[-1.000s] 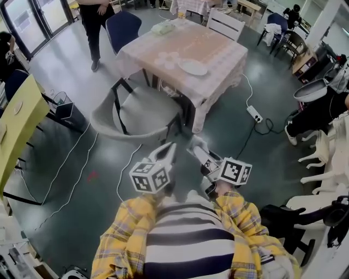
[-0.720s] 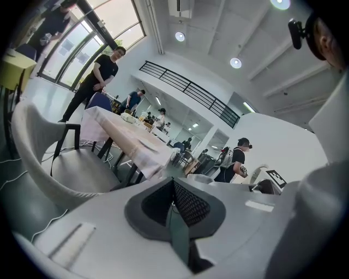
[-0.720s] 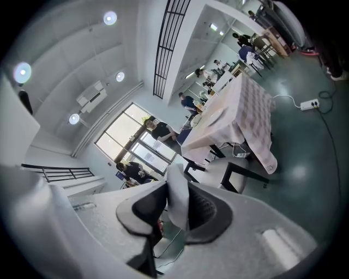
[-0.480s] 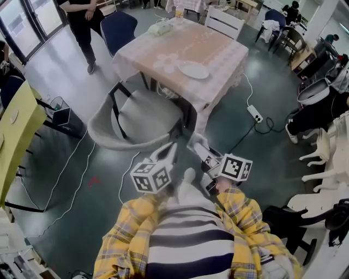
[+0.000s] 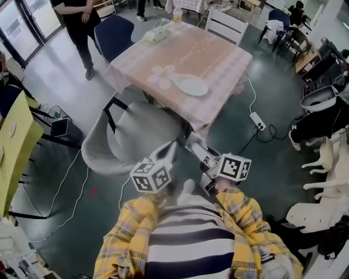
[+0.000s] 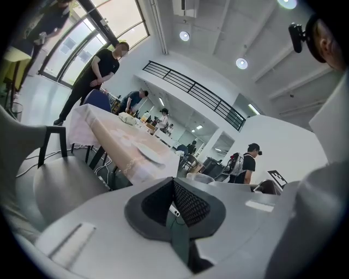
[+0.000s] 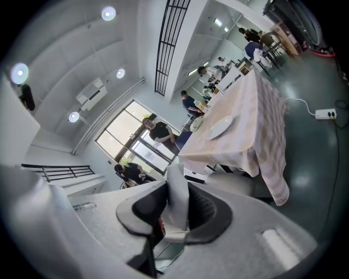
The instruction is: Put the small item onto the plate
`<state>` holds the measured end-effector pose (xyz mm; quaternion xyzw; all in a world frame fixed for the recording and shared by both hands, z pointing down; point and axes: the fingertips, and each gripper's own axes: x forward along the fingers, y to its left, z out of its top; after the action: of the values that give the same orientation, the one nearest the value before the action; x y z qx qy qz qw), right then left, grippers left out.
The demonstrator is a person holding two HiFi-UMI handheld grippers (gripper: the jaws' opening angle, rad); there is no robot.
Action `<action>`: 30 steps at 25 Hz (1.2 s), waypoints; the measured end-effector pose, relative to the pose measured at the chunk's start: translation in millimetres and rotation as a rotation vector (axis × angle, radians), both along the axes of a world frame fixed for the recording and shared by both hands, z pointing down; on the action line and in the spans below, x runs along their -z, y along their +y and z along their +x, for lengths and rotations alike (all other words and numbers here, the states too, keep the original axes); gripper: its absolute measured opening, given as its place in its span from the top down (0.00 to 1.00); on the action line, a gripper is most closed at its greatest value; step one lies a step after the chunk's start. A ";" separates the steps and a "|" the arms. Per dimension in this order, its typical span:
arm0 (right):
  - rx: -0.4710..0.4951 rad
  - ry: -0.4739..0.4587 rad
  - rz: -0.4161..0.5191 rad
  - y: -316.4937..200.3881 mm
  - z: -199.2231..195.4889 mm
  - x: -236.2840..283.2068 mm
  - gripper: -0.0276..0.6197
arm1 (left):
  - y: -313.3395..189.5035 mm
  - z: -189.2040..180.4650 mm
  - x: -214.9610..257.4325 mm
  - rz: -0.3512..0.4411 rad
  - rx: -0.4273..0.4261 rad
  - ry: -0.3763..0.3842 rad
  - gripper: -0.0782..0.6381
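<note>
Ahead, pink-clothed table (image 5: 210, 52) bears white plate (image 5: 191, 85); right tool (image 7: 175, 210) pinches white item (image 7: 177, 188); left tool (image 6: 174, 206) seemingly pressed together.

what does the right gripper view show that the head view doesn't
Only the right gripper view: a white item clamped between the pads of the right claw, plus ceiling lights and tall windows.
Only the head view: the left claw and the person's plaid sleeves.
Both: the table with the plate on it, and the power strip on the floor.
</note>
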<state>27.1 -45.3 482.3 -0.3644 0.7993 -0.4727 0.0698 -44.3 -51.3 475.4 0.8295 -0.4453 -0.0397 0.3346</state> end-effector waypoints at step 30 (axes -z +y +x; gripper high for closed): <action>0.079 0.013 -0.042 -203.2 31.0 -19.2 0.82 | -199.8 47.9 5.0 -0.013 0.045 -0.030 0.91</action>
<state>58.1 -248.5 501.5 -0.3370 0.8036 -0.4891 0.0382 3.6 -251.1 470.4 0.8176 -0.4690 -0.0321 0.3324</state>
